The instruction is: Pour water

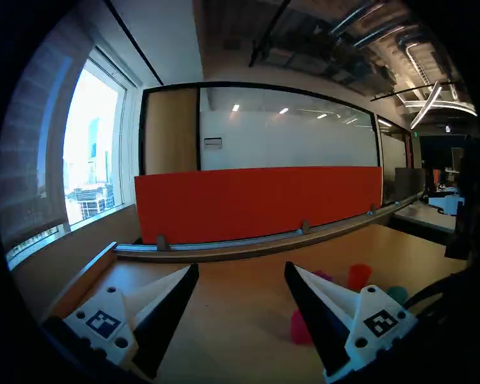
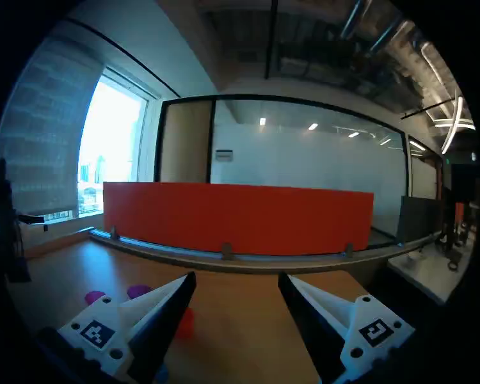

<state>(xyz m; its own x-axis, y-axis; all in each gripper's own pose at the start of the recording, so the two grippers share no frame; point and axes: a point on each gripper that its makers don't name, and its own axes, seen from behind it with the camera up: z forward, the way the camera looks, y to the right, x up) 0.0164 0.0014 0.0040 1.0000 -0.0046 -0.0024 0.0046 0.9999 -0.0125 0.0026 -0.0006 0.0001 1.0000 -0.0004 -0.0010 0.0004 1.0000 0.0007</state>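
Wooden table (image 1: 240,307), bounded at far edge by red divider (image 1: 259,201). Left gripper (image 1: 241,265) facing the divider, jaws wide apart, empty. Right gripper (image 2: 237,275) also facing the divider, jaws spread, nothing between. On the table, all short of the divider: orange cup (image 1: 359,276) closest to it, teal cup (image 1: 397,294) next, pink cup (image 1: 299,328) farthest; purple cup (image 2: 94,297) in right gripper view.

Left gripper (image 1: 240,265) and right gripper (image 2: 237,274), white wedge fingers (image 1: 342,307), black inner faces, square coded tags (image 1: 104,323), dark screws (image 1: 121,342)
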